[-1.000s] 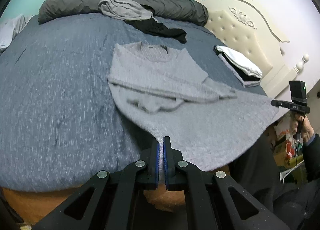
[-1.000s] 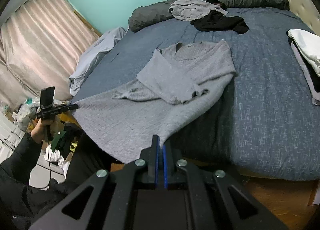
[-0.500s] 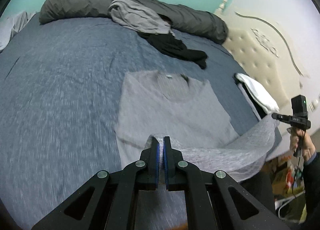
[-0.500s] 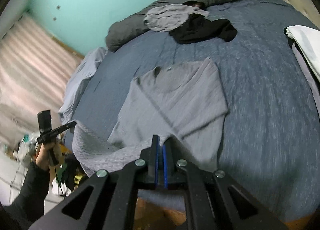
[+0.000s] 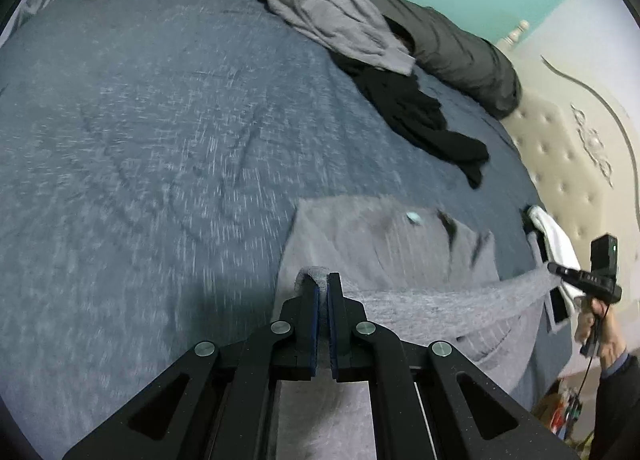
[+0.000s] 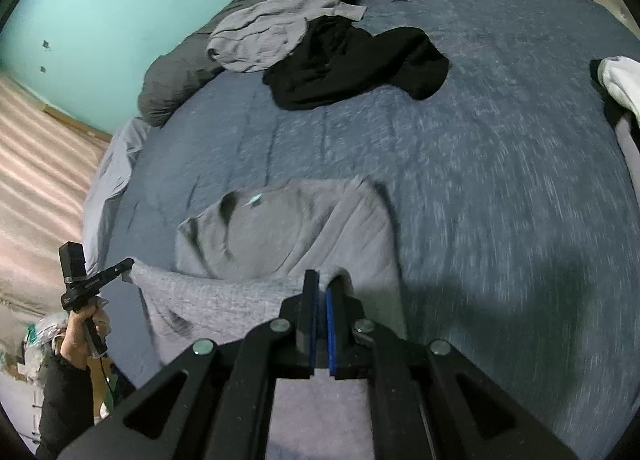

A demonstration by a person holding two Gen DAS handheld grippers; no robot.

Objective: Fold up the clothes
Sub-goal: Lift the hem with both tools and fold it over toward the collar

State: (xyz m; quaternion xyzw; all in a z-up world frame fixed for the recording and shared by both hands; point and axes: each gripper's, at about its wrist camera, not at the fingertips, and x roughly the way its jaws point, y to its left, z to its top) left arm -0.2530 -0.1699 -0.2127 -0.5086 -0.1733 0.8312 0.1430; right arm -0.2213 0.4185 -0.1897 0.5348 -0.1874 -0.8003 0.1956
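The grey sweater (image 5: 384, 256) lies on the bed (image 5: 152, 148), its collar end ahead of both grippers and its hem end lifted toward them. The left gripper (image 5: 323, 284) is clamped on one hem corner, a nub of knit showing above its tips; the right gripper (image 6: 322, 280) is clamped on the other corner. Between the two, the hem edge is stretched into a taut band running sideways from each gripper to the other.

The long axis of the garment runs straight ahead from the grippers, from hem to neckline, with the collar and its pale label (image 6: 256, 201) pointing away, toward the grey and black clothes (image 6: 352, 56) well beyond. Sleeves appear already folded in across the chest.

The knit is judged soft, light and limp: it sags wherever unsupported and will drape rather than hold a crease. It is not fragile, but it stretches, so even tension at both corners is advisable. The corners are the sensible hold, since they keep the hem straight while it is laid over toward the collar.
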